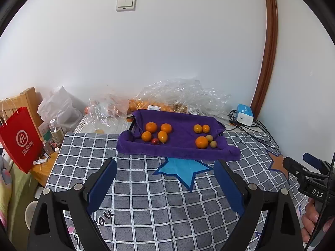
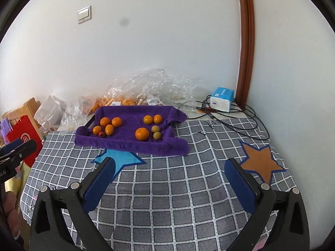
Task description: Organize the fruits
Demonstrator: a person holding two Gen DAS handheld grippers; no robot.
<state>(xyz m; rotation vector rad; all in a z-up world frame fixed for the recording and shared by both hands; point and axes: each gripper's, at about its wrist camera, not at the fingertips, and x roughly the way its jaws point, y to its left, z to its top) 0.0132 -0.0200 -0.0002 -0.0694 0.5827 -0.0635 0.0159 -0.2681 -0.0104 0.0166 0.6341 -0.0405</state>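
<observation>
We are holding the left gripper [image 1: 165, 179] and the right gripper [image 2: 169, 177] wide open and empty above the checked cloth [image 2: 178, 188], well short of the purple towel [image 1: 178, 146] where the fruits [image 1: 156, 132] are lying in two clusters. For the next pick we are judging it best to straddle one orange cleanly without nudging its neighbours. Plastic bags [image 1: 178, 96] are sitting against the white wall [image 1: 167, 41].
</observation>
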